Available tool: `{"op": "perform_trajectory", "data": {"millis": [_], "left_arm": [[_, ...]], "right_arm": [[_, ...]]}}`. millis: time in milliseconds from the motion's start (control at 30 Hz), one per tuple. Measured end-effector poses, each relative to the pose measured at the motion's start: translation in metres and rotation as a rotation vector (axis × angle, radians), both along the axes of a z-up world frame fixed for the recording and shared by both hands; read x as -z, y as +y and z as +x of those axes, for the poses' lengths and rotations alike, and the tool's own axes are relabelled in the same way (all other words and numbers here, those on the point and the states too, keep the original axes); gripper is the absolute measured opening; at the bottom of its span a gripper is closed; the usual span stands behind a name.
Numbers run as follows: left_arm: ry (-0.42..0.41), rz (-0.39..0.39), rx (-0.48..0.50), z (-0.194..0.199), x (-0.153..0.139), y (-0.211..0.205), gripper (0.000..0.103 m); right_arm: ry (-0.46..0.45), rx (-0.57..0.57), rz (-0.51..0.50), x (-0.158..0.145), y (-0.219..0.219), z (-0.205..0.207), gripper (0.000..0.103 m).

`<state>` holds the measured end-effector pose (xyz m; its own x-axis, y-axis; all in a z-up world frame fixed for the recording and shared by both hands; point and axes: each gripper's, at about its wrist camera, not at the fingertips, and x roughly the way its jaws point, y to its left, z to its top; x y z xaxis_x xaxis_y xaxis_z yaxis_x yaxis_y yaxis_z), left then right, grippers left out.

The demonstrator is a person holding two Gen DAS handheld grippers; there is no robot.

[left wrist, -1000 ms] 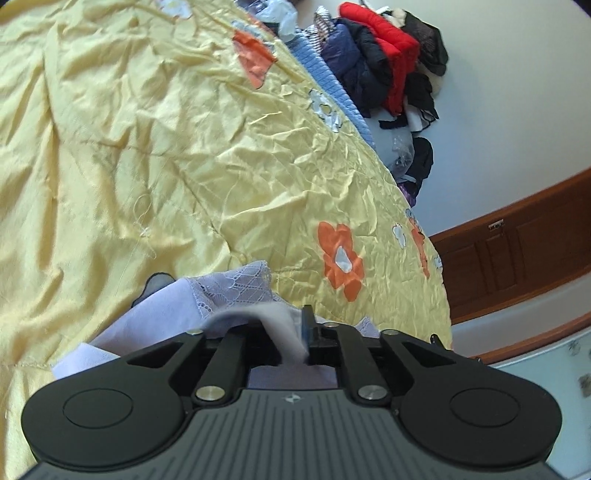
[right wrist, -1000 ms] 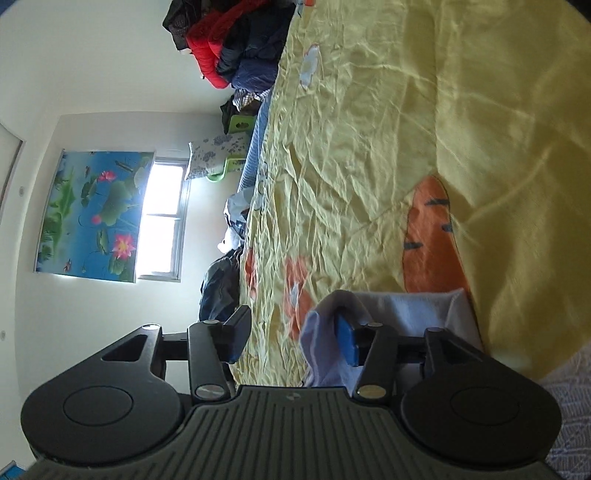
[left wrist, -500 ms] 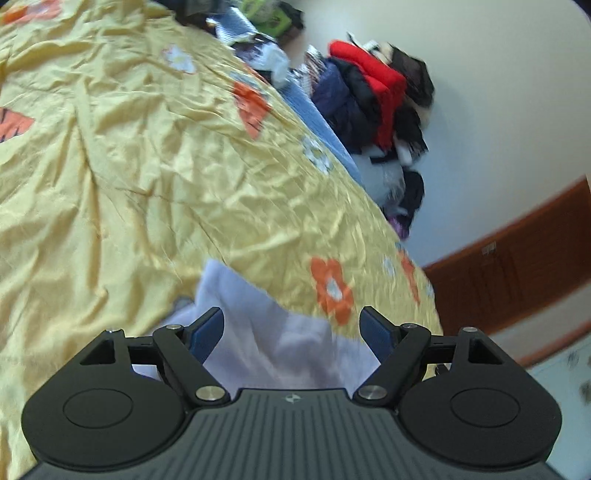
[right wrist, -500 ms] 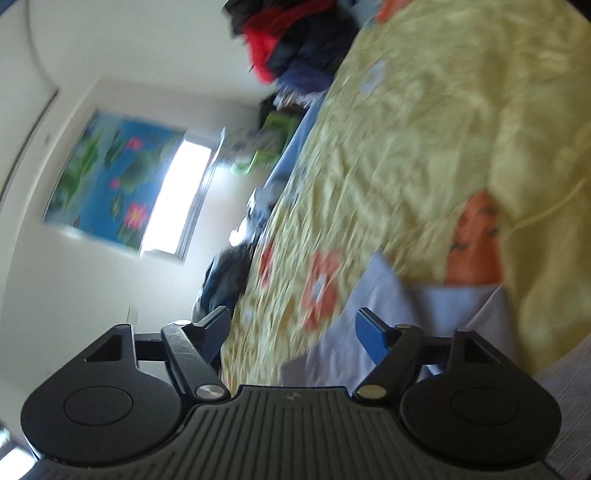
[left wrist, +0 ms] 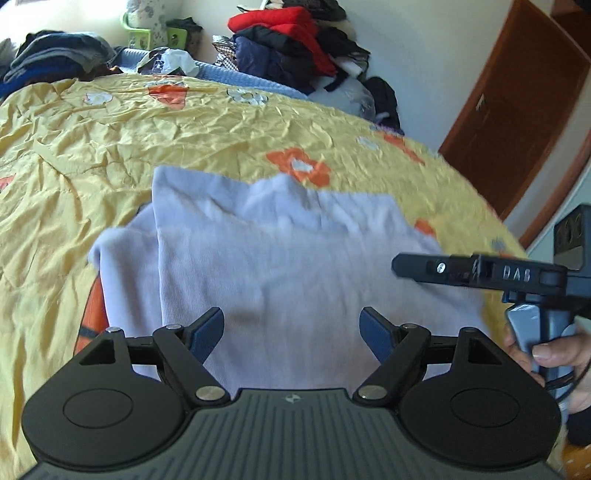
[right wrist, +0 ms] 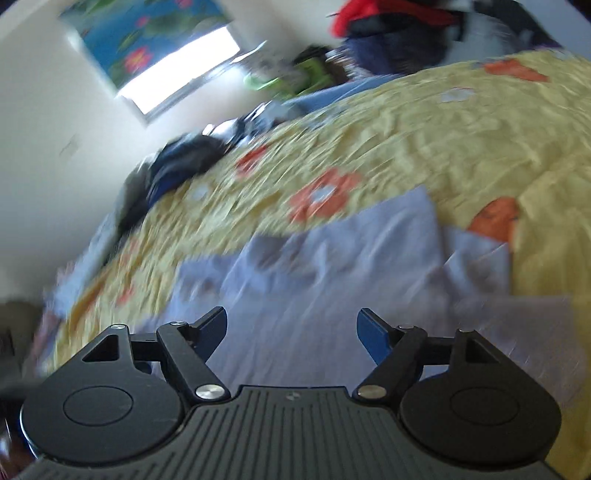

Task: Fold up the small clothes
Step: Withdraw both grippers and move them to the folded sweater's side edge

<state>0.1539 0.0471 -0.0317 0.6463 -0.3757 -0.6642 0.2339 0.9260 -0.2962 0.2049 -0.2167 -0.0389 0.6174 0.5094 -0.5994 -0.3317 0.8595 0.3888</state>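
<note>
Left wrist view has the left claw (left wrist: 291, 332) spread wide with nothing between its blue pads, hovering over the garment (left wrist: 280, 266). The right claw (right wrist: 291, 334) is just as open and empty in its own blurred view, and from the left side it shows as a black bar (left wrist: 476, 271) gripped by a hand (left wrist: 557, 362) at the garment's right edge.

Under both lies the bed, covered by a crumpled yellow sheet (left wrist: 110, 147) with orange flowers (left wrist: 297, 166). Past its far edge sits a pile of red and dark clothes (left wrist: 291, 40) against a pale wall, a brown door (left wrist: 517, 122) to the right. A bright window (right wrist: 184, 79) with a blue flower picture (right wrist: 136, 33) beside it shows from the right side.

The garment is pale lilac, lying flat near the bed's near edge, folded with one layer over another and a flap (left wrist: 122, 266) sticking out left.
</note>
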Motion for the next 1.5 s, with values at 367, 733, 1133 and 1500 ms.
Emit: {"op": "perform_trajectory", "data": {"millis": [367, 733, 1133, 1500], "left_arm": [[-0.075, 0.190, 0.014, -0.053, 0.017, -0.012, 0.081], [-0.078, 0.124, -0.041, -0.067, 0.010, 0.008, 0.081], [-0.061, 0.126, -0.220, -0.039, 0.002, 0.041, 0.084], [0.003, 0.111, -0.265, -0.021, 0.014, 0.058, 0.084]], "right_arm": [[-0.165, -0.018, -0.421, 0.001, 0.026, -0.071, 0.080], [-0.199, -0.014, -0.395, 0.005, 0.039, -0.094, 0.081], [-0.310, -0.069, -0.402, -0.003, 0.077, -0.126, 0.081], [-0.374, -0.159, -0.538, 0.008, 0.110, -0.148, 0.082]]}}
